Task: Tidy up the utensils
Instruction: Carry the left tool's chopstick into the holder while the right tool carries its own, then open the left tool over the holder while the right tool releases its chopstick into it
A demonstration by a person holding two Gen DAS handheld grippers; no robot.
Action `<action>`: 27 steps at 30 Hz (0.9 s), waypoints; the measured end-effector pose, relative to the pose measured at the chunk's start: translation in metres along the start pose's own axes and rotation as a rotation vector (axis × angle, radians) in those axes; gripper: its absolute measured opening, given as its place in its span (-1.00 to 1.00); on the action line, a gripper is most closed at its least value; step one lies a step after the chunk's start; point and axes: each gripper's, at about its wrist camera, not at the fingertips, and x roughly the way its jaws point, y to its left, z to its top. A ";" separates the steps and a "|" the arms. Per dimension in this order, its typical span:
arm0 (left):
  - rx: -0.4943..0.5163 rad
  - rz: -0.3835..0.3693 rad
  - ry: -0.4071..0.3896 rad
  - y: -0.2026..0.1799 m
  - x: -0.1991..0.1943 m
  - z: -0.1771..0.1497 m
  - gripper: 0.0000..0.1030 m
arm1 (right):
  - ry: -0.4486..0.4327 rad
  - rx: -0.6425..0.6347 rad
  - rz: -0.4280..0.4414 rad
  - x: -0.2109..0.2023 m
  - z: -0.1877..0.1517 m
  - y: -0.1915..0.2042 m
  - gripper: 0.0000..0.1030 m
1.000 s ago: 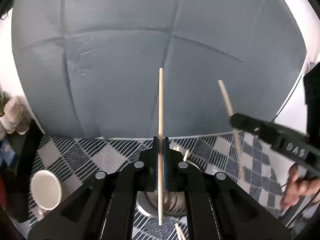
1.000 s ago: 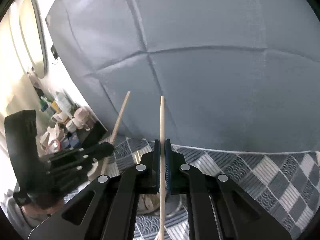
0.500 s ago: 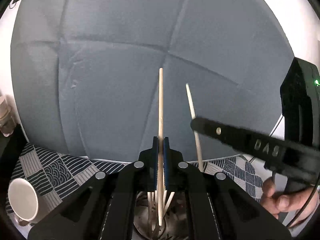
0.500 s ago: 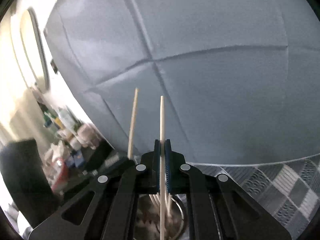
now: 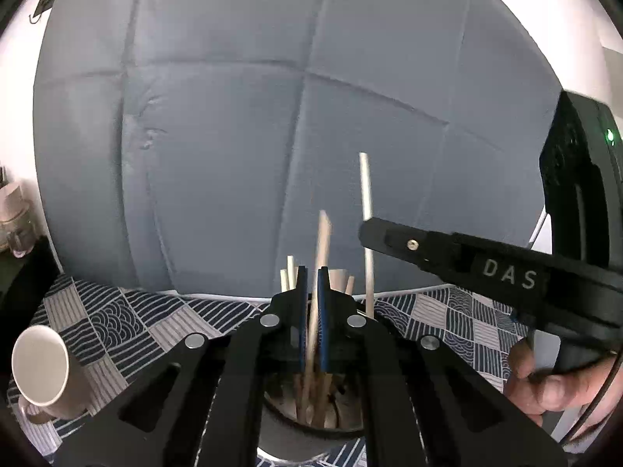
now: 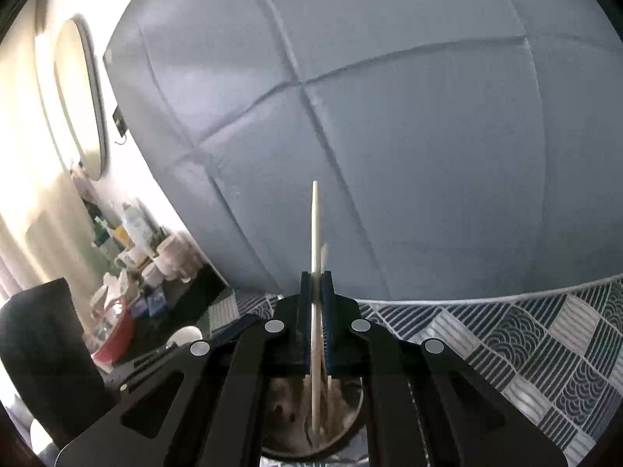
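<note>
- My bench (image 5: 117, 323) is covered by a patchwork cloth (image 6: 545, 334) of navy stripes, wave patterns and pale grey squares.
- A round metal holder (image 5: 307, 434) full of wooden sticks stands on that cloth, right below me.
- A white mug (image 5: 39, 366) sits on it well to the left.

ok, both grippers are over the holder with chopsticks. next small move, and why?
Probably open the right gripper and let its chopstick drop. The stick is clamped upright with its lower end already inside the metal holder, among other sticks. The left gripper has parted jaws, and its blurred chopstick seems to be dropping in.
</note>
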 end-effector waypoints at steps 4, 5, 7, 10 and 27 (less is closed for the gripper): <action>0.017 0.022 -0.003 0.003 -0.010 -0.001 -0.91 | -0.019 0.015 -0.025 -0.013 0.001 -0.003 -0.84; 0.022 0.027 -0.005 0.003 -0.012 0.000 -0.91 | -0.027 0.021 -0.025 -0.018 0.002 -0.004 -0.84; 0.021 0.036 -0.010 0.008 -0.017 0.001 -0.91 | -0.035 0.033 -0.026 -0.024 0.004 -0.006 -0.83; 0.020 0.047 -0.014 0.008 -0.025 0.004 -0.90 | -0.043 0.048 -0.033 -0.035 0.006 -0.009 -0.83; -0.051 0.141 0.046 0.026 -0.073 -0.016 0.37 | 0.016 0.120 -0.096 -0.072 -0.016 -0.014 0.29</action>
